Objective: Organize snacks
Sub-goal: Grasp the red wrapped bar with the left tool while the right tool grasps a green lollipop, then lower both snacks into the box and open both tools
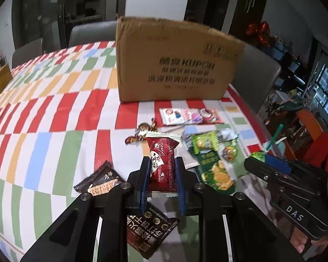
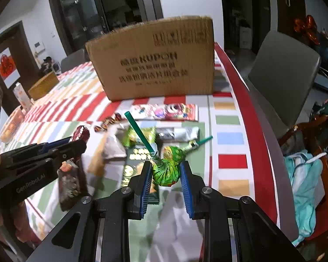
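Note:
My left gripper (image 1: 162,161) is shut on a red snack packet (image 1: 161,148), which stands upright between the blue pads above the table. In the right wrist view that gripper (image 2: 76,145) comes in from the left with the red packet (image 2: 82,133) at its tip. My right gripper (image 2: 166,166) is shut on a green foil lollipop (image 2: 167,171), whose green stick (image 2: 140,133) points up and away. It also shows in the left wrist view as the right gripper (image 1: 262,160). An open cardboard box (image 1: 175,65) stands behind the snack pile.
Loose snacks lie on the chequered tablecloth (image 1: 54,131): dark cracker packs (image 1: 100,181), a green chip packet (image 1: 216,174), a green candy bag (image 1: 204,142), a pink sweets card (image 1: 190,115), wrapped candies (image 1: 142,131) and a second lollipop (image 2: 175,151). A grey chair (image 2: 282,76) stands past the table's right edge.

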Tool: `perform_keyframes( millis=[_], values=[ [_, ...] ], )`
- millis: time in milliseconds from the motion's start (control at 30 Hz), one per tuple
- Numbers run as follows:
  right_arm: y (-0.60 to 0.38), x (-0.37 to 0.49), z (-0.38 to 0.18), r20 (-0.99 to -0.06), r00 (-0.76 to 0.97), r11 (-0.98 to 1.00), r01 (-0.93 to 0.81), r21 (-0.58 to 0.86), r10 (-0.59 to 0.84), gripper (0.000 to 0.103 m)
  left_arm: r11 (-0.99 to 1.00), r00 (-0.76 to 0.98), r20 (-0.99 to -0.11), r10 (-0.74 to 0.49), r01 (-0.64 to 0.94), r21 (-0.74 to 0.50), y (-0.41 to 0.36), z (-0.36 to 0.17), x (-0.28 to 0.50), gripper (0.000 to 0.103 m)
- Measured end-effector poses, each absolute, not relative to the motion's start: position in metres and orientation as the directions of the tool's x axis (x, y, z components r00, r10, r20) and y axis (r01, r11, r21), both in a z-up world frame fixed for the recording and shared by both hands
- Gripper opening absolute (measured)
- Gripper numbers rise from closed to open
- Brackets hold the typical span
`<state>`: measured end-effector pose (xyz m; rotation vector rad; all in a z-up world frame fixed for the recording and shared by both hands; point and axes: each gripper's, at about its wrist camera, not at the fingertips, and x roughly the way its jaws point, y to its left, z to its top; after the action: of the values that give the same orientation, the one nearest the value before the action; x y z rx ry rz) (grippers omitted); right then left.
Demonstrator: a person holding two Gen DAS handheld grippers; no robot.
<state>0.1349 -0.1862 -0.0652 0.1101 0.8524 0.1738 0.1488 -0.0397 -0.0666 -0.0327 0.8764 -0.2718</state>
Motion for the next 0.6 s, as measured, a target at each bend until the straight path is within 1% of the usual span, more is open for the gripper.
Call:
perform_keyframes(
  millis=[267,600],
  values=[
    [-0.182,0.136,-0.030,-0.676,0.705,0.977,-0.149,0.154,0.214,0.028,0.961,0.682,-0.683,-0.263,0.252,-0.118,-0.039,-0.025,0.146,0.023],
    [-0.181,0.161,0.033,-0.558,0.803,0.977,-0.180,0.112,0.211,0.028,0.959,0.771,-0.582,-0.257,0.278,-0.054,-0.041,0.031,0.163,0.023]
  ],
)
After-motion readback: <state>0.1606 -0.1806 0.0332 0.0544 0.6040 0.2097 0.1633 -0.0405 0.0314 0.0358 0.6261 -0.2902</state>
